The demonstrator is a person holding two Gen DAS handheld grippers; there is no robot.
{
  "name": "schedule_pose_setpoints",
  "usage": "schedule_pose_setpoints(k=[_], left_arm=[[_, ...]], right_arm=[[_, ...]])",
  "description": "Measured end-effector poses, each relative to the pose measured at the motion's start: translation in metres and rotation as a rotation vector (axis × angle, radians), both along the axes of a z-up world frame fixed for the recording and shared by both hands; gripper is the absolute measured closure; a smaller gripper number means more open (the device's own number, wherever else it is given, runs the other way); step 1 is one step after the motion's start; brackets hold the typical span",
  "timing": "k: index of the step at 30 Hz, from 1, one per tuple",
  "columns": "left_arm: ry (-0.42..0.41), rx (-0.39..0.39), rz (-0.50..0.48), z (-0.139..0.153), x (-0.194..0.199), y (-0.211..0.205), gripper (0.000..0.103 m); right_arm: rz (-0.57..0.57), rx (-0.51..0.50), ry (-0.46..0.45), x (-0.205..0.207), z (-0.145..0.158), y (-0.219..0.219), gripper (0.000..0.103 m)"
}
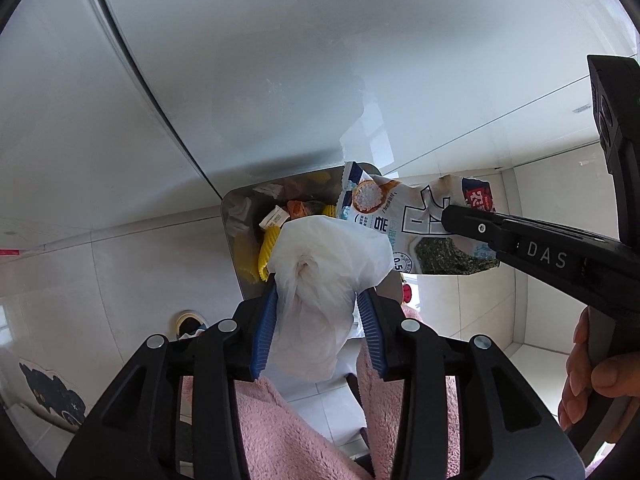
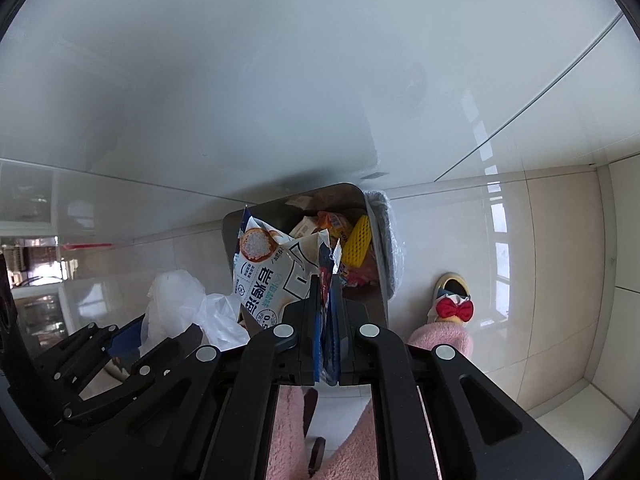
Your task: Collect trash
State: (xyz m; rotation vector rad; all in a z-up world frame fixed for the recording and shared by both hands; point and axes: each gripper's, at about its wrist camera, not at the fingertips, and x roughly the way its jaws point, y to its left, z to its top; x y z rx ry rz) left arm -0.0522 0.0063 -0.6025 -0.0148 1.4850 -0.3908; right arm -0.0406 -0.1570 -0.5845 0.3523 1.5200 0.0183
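My left gripper (image 1: 317,300) is shut on a bunched white plastic bag (image 1: 328,252) and holds it over the near rim of a metal trash bin (image 1: 234,232) full of wrappers and yellow foam netting. My right gripper (image 2: 326,280) is shut on a crumpled white printed food packet (image 2: 264,272), held above the bin's opening (image 2: 352,196). In the left wrist view the packet (image 1: 400,216) hangs from the right gripper's black fingers (image 1: 472,224) just right of the bag. In the right wrist view the white bag (image 2: 188,304) and left gripper (image 2: 120,344) sit at lower left.
The bin stands against a white cabinet front (image 1: 280,60) on a glossy tiled floor (image 2: 520,260). A plastic liner (image 2: 390,232) hangs over the bin's right side. My pink fleece legs (image 1: 280,432) and a slipper with a red bow (image 2: 454,304) are below.
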Motion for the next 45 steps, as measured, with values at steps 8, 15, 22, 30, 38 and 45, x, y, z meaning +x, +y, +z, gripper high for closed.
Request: schedule_pose_setpoints(k=[8,15,22,30,38,45], left_arm=[[-0.018,0.017,0.009,0.007,-0.001,-0.005,0.044],[-0.067,0.033,0.006,0.029,0.002,-0.006,0.008],[-0.106,0.019,0.011,0.070,0.005,0.001,0.008],[-0.196,-0.010,0.013,0.154,0.003,0.004,0.008],[-0.334,-0.022,0.019,0.259,0.008,0.014,0.008],[-0.518,-0.019,0.096,0.354,0.026,0.032,0.008]], right_arm=[[-0.027,0.032,-0.014,0.000,-0.003,-0.005,0.042],[-0.035,0.003,-0.032,-0.001,0.003,-0.010,0.009],[0.004,-0.028,-0.046,-0.002,0.029,-0.019,0.003],[0.123,-0.102,-0.131,-0.003,0.113,-0.021,0.003],[0.136,-0.133,-0.257,-0.009,0.228,-0.033,0.003],[0.102,-0.168,-0.437,0.003,0.321,-0.037,0.003]])
